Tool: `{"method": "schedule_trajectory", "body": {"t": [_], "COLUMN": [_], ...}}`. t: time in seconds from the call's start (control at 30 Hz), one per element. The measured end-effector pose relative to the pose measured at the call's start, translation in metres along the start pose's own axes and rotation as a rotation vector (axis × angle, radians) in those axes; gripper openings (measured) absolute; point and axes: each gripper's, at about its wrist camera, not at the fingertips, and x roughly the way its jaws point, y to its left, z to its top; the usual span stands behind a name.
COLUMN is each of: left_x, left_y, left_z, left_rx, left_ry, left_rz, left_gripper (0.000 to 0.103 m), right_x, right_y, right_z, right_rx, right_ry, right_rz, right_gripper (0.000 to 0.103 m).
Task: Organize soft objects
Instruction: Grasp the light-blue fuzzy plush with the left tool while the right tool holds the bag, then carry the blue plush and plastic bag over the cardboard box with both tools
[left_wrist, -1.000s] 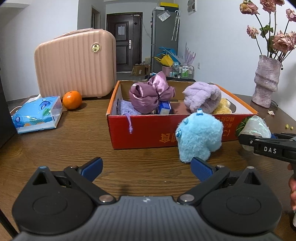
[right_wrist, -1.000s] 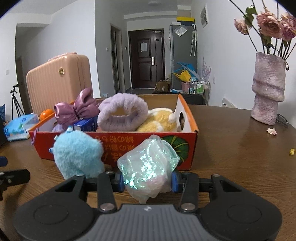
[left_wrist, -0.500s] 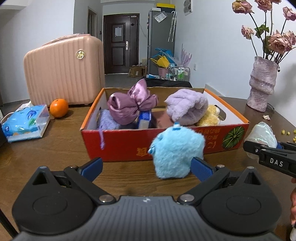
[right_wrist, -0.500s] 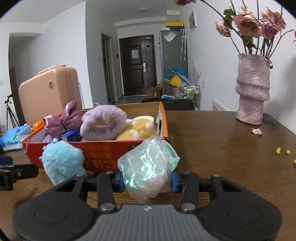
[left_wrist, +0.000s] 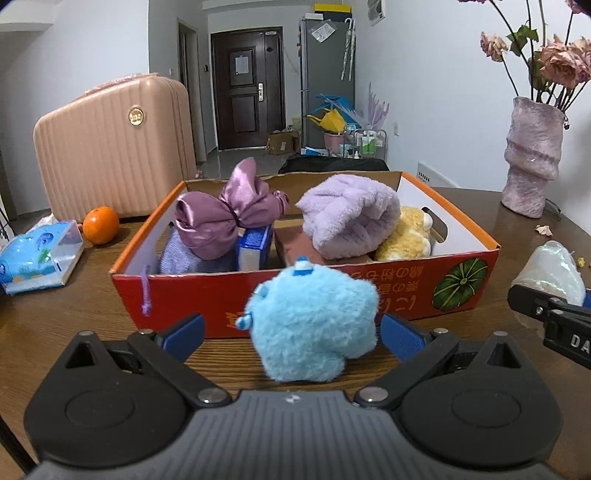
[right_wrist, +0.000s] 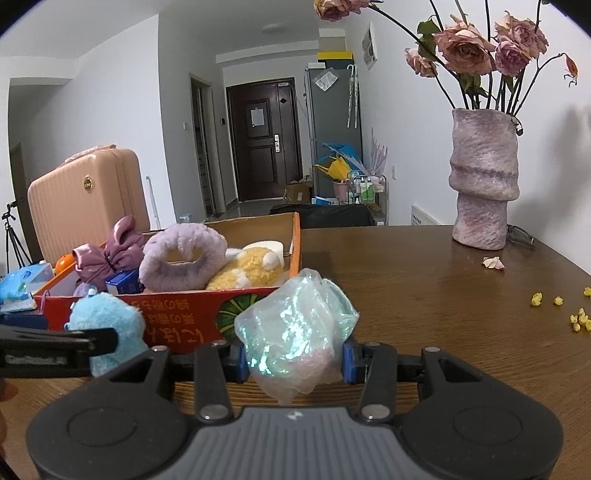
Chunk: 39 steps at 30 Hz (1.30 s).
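1. The blue fluffy toy (left_wrist: 314, 325) sits on the wooden table (left_wrist: 74, 317), just in front of the red cardboard box (left_wrist: 184, 295).
2. The left gripper (left_wrist: 291, 330) is spread wide around the toy; its blue pads (left_wrist: 184, 330) stand clear of the fur on both sides.
3. The right gripper (right_wrist: 293, 360) is closed partway on a shimmery plastic bag (right_wrist: 295, 332), pads pressing in from each side, near the box's right corner.
4. In the box lie a purple satin bow (left_wrist: 225, 218), a lilac fluffy band (left_wrist: 351, 214) and a yellow plush (left_wrist: 406, 236).
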Motion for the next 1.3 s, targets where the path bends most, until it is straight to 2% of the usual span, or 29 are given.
{"method": "schedule_trajectory", "body": {"t": [0.47, 0.77, 0.83, 0.9, 0.93, 1.07, 1.3], "left_x": [0.030, 0.042, 0.043, 0.043, 0.043, 0.041, 0.029], "left_y": [-0.015, -0.007, -0.004, -0.003, -0.002, 0.001, 0.012], "left_z": [-0.001, -0.003, -0.003, -0.003, -0.003, -0.003, -0.009], "left_rx": [-0.009, -0.024, -0.030, -0.031, -0.027, -0.022, -0.017], "left_ry": [0.036, 0.071, 0.072, 0.068, 0.066, 0.060, 0.044], "left_rz": [0.049, 0.018, 0.010, 0.002, -0.002, -0.024, -0.017], "left_gripper": [0.103, 0.103, 0.099, 0.086, 0.082, 0.078, 0.077], "right_x": [0.004, 0.002, 0.001, 0.002, 0.002, 0.003, 0.002], "right_y": [-0.007, -0.006, -0.006, -0.006, -0.006, -0.005, -0.003], "right_z": [-0.002, -0.004, -0.004, -0.004, -0.004, -0.005, -0.006], "right_rx": [0.024, 0.032, 0.034, 0.033, 0.032, 0.028, 0.022], "right_ry": [-0.002, -0.029, -0.035, -0.035, -0.034, -0.031, -0.041], "right_rz": [-0.023, -0.021, -0.018, -0.017, -0.017, -0.019, -0.017], "right_gripper": [0.044, 0.044, 0.044, 0.044, 0.044, 0.044, 0.044]}}
